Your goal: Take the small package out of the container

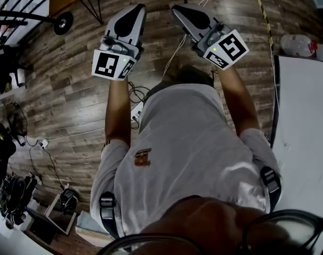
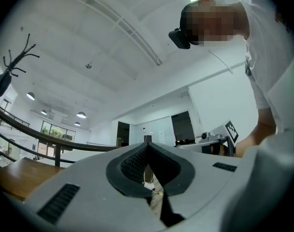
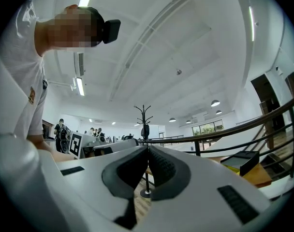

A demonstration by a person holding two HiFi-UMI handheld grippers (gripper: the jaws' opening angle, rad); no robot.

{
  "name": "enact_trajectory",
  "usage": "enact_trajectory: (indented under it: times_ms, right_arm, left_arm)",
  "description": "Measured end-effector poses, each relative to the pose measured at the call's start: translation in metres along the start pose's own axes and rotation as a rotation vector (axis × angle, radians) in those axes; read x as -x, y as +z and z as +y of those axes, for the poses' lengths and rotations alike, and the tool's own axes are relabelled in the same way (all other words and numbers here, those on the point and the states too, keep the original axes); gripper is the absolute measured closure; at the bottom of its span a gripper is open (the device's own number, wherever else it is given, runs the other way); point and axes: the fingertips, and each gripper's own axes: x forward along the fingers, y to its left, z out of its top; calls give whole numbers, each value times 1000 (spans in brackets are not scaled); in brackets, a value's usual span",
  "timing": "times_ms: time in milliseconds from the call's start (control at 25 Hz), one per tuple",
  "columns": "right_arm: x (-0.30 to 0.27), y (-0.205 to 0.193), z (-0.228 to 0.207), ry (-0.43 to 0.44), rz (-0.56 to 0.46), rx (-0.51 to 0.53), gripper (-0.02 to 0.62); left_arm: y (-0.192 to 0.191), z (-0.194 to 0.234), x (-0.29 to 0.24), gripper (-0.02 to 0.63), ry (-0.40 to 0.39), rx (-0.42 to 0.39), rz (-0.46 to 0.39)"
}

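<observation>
Small package and its container showed in none of my views, so I could not place them. I held the grey-and-white left gripper [image 1: 136, 12] and its matching right gripper [image 1: 181, 10] side by side above the brown wood-plank floor [image 1: 71, 89]. Each had its jaws pressed together, gripping nothing.

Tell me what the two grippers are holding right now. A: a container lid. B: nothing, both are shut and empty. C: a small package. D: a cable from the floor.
B: the left gripper and the right gripper each show their fingers pressed together with nothing between them, and no package or container is in sight.
</observation>
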Motion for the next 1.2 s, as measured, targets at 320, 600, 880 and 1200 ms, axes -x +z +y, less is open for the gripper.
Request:
enact_trajectory:
  times_ms: [320,600,880,1200]
  right_arm:
    - [-11,0,-38,4,-3,5,564]
    - [-36,3,-90,25,4,35,563]
    - [-58,2,-175,42,5,40,563]
    - [-67,4,-269,80,23,37,563]
  left_arm:
    - [-10,19,-29,588,4,-5,6]
    - [-19,52,-71,588,22,-19,15]
    - [-42,91,-144,588,36,-31,34]
    - [-59,120,-224,588,81,-54,55]
